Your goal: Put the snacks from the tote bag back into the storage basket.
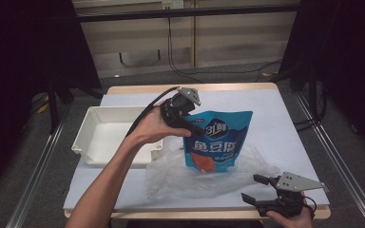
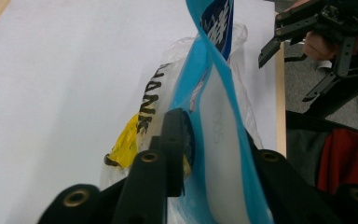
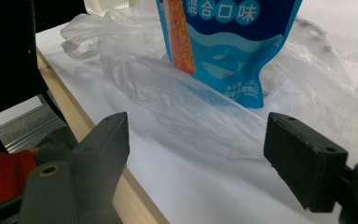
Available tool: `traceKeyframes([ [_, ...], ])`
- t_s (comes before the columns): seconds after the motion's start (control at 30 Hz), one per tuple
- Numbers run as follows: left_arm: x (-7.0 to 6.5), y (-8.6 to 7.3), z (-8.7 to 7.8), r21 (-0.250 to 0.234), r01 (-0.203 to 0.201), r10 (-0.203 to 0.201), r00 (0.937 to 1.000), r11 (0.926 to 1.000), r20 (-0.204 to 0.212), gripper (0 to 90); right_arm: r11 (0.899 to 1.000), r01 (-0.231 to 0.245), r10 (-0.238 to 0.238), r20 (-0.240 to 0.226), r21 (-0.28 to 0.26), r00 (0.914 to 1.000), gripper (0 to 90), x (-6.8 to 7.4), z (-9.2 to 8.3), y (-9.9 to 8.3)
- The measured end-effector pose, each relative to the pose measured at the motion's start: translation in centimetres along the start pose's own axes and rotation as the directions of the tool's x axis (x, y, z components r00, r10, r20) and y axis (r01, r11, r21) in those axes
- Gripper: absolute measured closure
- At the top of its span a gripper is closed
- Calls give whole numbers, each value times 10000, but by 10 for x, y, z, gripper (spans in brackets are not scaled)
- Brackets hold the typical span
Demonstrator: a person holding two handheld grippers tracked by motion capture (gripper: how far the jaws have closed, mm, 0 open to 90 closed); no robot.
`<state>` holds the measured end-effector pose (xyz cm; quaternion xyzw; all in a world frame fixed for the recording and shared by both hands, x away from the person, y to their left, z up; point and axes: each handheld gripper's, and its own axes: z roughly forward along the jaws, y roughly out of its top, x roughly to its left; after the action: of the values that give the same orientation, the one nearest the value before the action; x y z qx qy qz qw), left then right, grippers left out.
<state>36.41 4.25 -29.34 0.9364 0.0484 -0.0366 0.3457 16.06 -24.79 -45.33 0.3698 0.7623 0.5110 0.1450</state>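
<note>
Blue snack pouch (image 1: 218, 140) stands upright at centre frame in the high view, its base on a crumpled clear plastic bag (image 1: 204, 178) spread over the worktop (image 1: 285, 123). Left claw (image 1: 196, 128) pinches the pouch at its upper left edge; in the left gripper view the film is squeezed flat between the jaws and curves away above them. My read: light, soft laminate, glossy and likely slippery, contents loose enough to slump, so it will swing and twist from a corner grip. Best hold is the flat sealed top edge or side seam, not the bulging belly. The bag under it is thin and clingy and could drag along if the pouch is lifted. Right claw (image 1: 259, 190), lower right of the frame, is spread wide with nothing between the jaws, aimed at the bag's near edge. White tray (image 1: 88, 128) sits to the left, touching the bag's edge. Worktop is a white sheet on a wood-edged top; dark curtains and floor cables lie beyond.
</note>
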Motion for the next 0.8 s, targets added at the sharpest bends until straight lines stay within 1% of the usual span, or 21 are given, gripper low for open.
traceKeyframes([
  [0.03,0,0,0,21,-72,72,10000,10000,21,782,10000,-13,13,38,33,10000,226,0,0,0],
  [0.07,0,0,1,17,-45,45,10000,10000,20,803,10000,-7,7,39,43,10000,227,0,0,0],
  [0.1,0,0,1,67,-57,56,9999,10000,140,829,10000,26,-27,35,22,10000,227,0,0,0],
  [0.17,1,1,2,143,-80,77,9997,9999,229,866,10000,32,-32,25,48,10000,227,0,0,0],
  [0.23,1,2,3,209,-62,59,9999,9998,145,895,10000,43,-43,39,59,10000,228,0,1,0],
  [0.27,2,3,3,177,96,-99,9998,9998,158,898,10000,43,-44,34,47,10000,228,0,1,0],
  [0.3,3,3,3,194,127,-132,9996,9997,253,899,10000,23,-24,43,58,10000,228,0,0,0],
  [0.33,3,3,3,176,204,-208,9995,9996,227,900,10000,23,-23,44,60,10000,228,0,0,0],
  [0.37,4,3,3,215,289,-296,9990,9994,330,900,10000,24,-25,62,53,10000,228,0,0,0],
  [0.43,5,3,3,315,227,-237,9992,9992,316,900,10000,0,0,48,52,10000,228,-1,0,0],
  [0.5,5,5,3,346,244,-259,9987,9991,434,900,10000,-24,23,43,54,10000,228,-1,0,0],
  [0.53,5,5,4,312,239,-250,9991,9992,354,900,10000,-24,24,46,62,10000,228,-1,1,0],
  [0.57,5,6,4,338,157,-170,9991,9993,376,900,10000,-14,14,47,49,10000,228,-1,0,0],
  [0.67,6,7,3,393,121,-136,9992,9992,383,900,10000,-24,24,36,-10,10000,232,0,0,0],
  [0.7,6,8,4,352,145,-156,9995,9993,291,900,10000,25,-25,69,-33,10000,231,0,0,1],
  [0.73,6,8,4,328,272,-283,9991,9991,328,900,10000,25,-25,99,-52,9999,232,0,0,1],
  [0.77,7,9,4,370,165,-179,9990,9992,398,900,10000,18,-17,77,-70,10000,232,0,0,1],
  [0.8,7,9,4,339,213,-226,9991,9992,367,900,10000,27,-27,81,-77,10000,231,-1,0,1],
])
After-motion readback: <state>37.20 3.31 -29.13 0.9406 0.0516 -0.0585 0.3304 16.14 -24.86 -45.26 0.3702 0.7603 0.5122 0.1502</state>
